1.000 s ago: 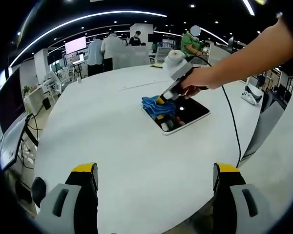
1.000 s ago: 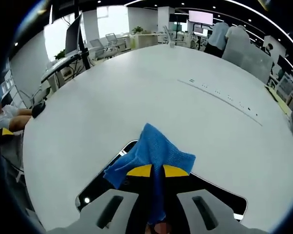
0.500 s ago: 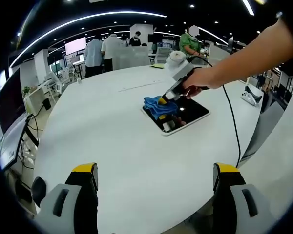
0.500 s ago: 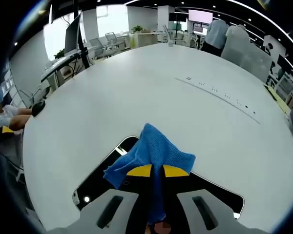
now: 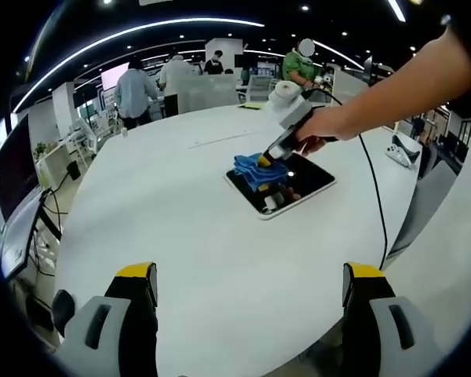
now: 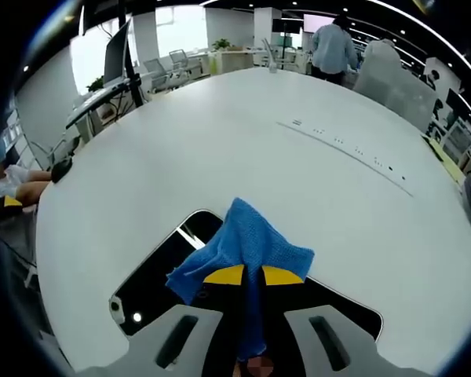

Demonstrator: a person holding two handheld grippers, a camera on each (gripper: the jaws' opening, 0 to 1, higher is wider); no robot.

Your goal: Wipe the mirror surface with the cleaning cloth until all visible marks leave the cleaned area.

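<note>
Several people (image 5: 133, 90) beyond white table (image 5: 180, 236).

An open office with curved ceiling light strips (image 5: 141, 30), desks (image 6: 102, 106) and standing people (image 5: 131, 93).

cloth (image 5: 257, 167) slid further across mirror (image 5: 298, 184) (right gripper (image 6: 247, 276) pushing)

My left gripper view sits low and well back from the work, looking across the white surface (image 5: 180, 236) toward the mirror (image 5: 298, 188) far ahead, where my right hand-held gripper (image 5: 268, 156) comes in from the right. My right gripper view rides close above the mirror (image 6: 153, 275), looking down along its jaws at the blue cloth (image 6: 243, 243) and over the surface (image 6: 220, 141) beyond. Both views share the mirror, the cloth (image 5: 255, 169) and the surface.
</note>
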